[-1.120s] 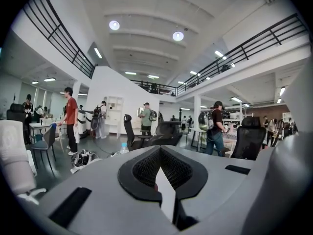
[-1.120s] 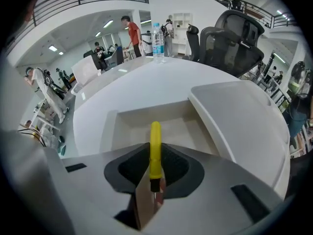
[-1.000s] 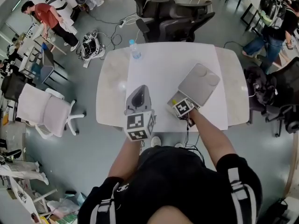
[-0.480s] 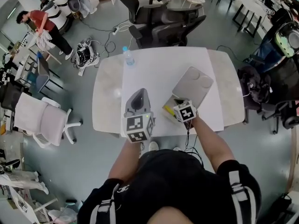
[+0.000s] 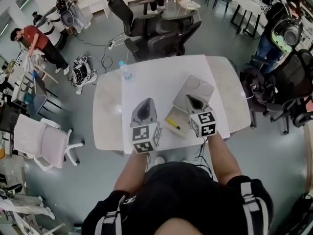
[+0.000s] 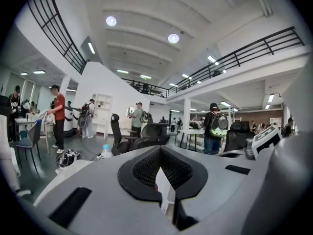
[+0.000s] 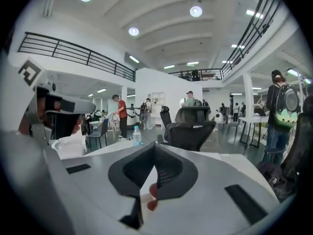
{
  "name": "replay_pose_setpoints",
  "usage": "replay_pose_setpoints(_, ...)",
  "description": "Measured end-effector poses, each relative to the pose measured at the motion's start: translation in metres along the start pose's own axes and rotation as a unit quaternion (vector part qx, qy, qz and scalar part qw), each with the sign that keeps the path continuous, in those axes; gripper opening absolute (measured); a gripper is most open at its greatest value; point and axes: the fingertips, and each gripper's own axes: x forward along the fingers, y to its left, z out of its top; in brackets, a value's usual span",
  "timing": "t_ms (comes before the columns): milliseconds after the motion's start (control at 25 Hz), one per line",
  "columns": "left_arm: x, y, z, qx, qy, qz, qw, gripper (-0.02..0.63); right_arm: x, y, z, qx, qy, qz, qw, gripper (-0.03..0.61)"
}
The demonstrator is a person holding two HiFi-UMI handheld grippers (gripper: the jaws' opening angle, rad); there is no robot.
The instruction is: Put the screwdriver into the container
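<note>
Head view shows the screwdriver (image 5: 174, 125) lying flat in the box (image 5: 169, 115) on the table (image 5: 110, 106), just in front of the 2 grippers. It looks small, thin & yellow, too tiny to see more. Left gripper (image 5: 143, 109) & right gripper (image 5: 191, 101) both hang above the table w/ jaws pressed together on nothing, prob. bc the job looks done: the tool sits inside, so there is nothing they need to hold.
</note>
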Motion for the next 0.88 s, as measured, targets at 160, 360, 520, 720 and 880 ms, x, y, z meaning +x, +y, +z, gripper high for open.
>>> replay_pose_setpoints(160,0.007,-0.009,0.006,0.009,-0.007,-0.015,0.9998,0.003,-0.033,-0.023,0.04,0.007,-0.069,-0.049,0.996,0.012)
replay_pose_setpoints(360,0.013,-0.02,0.013,0.017,-0.013,-0.034,0.9992,0.003,-0.07,-0.047,0.077,0.021,-0.152,-0.096,0.984,0.011)
replay_pose_setpoints(520,0.015,-0.032,0.014,0.021,-0.017,-0.053,0.9982,0.003,-0.091,-0.054,0.089,0.026,-0.191,-0.111,0.975,0.011)
replay_pose_setpoints(720,0.013,-0.04,0.017,0.026,-0.02,-0.062,0.9975,0.003,-0.1,-0.054,0.09,0.041,-0.2,-0.111,0.973,0.011)
replay_pose_setpoints(880,0.013,-0.042,0.016,0.03,-0.02,-0.068,0.9971,0.003,-0.1,-0.053,0.088,0.037,-0.197,-0.099,0.975,0.011)
